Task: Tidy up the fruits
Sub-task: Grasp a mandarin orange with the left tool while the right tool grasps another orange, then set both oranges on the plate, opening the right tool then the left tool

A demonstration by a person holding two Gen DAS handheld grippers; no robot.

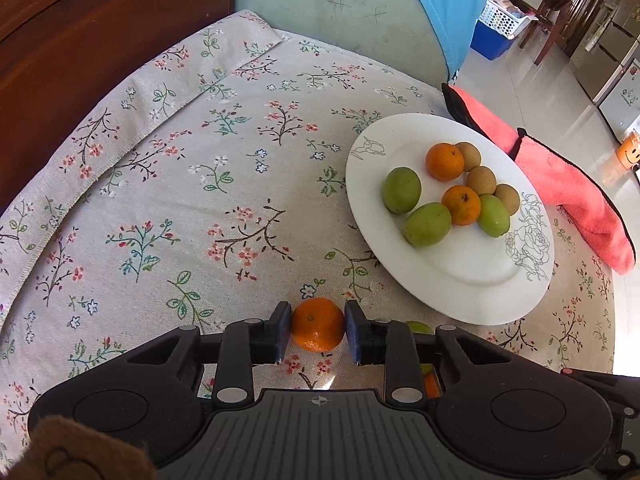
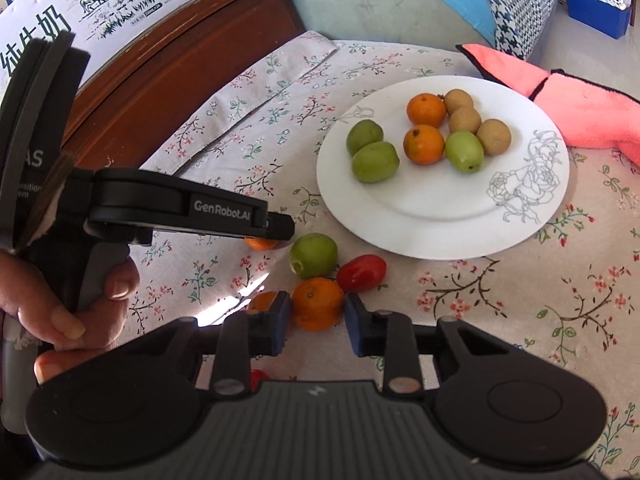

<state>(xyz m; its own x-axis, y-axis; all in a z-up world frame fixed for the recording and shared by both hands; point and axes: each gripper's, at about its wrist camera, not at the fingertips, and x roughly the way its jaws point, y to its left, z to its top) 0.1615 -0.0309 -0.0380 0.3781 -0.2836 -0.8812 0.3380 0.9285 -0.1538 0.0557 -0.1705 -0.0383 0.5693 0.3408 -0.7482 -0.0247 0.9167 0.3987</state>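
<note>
A white plate [image 1: 472, 280] [image 2: 400, 224] on the flowered cloth holds two oranges, three green fruits and three brown longans. My left gripper [image 1: 317, 330] is shut on an orange [image 1: 317, 324] just above the cloth, left of the plate; it shows from the side in the right wrist view [image 2: 276, 227] with the orange [image 2: 261, 243] under its tip. My right gripper [image 2: 317, 314] brackets another orange [image 2: 318, 304] on the cloth; its left pad touches it, a small gap stays at the right pad. A green fruit [image 2: 313, 255] and a red tomato [image 2: 361, 273] lie just beyond.
A pink towel [image 1: 568, 184] [image 2: 576, 108] lies at the table's right edge behind the plate. A dark wooden headboard [image 2: 168, 80] borders the left. Another orange [image 2: 262, 302] sits left of my right gripper's left finger. A cushion [image 1: 340, 12] stands at the back.
</note>
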